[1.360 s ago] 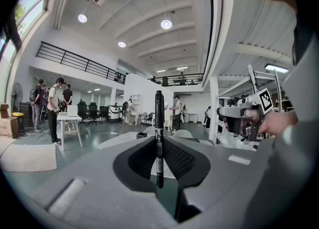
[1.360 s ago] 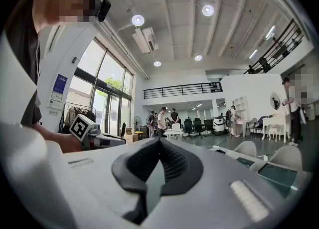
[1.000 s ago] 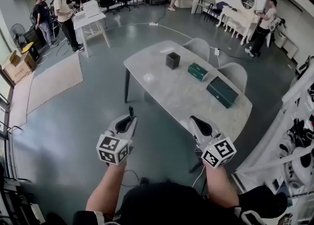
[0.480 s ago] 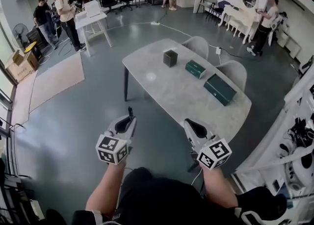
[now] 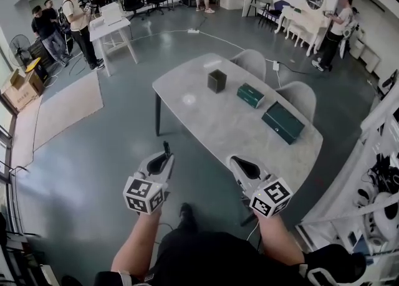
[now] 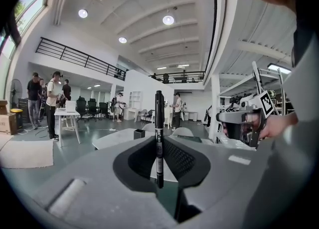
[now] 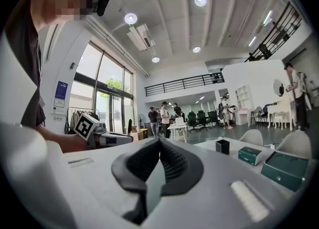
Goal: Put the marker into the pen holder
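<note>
Grey floor (image 5: 93, 154) surrounds the bench (image 5: 212, 116), its holder (image 5: 217, 81) standing toward the far end. Short of the bench, left gripper (image 5: 162, 160) jaws clamp the upright marker (image 6: 159, 123); right gripper (image 5: 242, 167) jaws meet, empty.

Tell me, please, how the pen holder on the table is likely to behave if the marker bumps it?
The pen holder looks small and hollow, so it is probably light and may slide on the smooth table. It stands free and boxy, so a knock near its rim could tip it.
</note>
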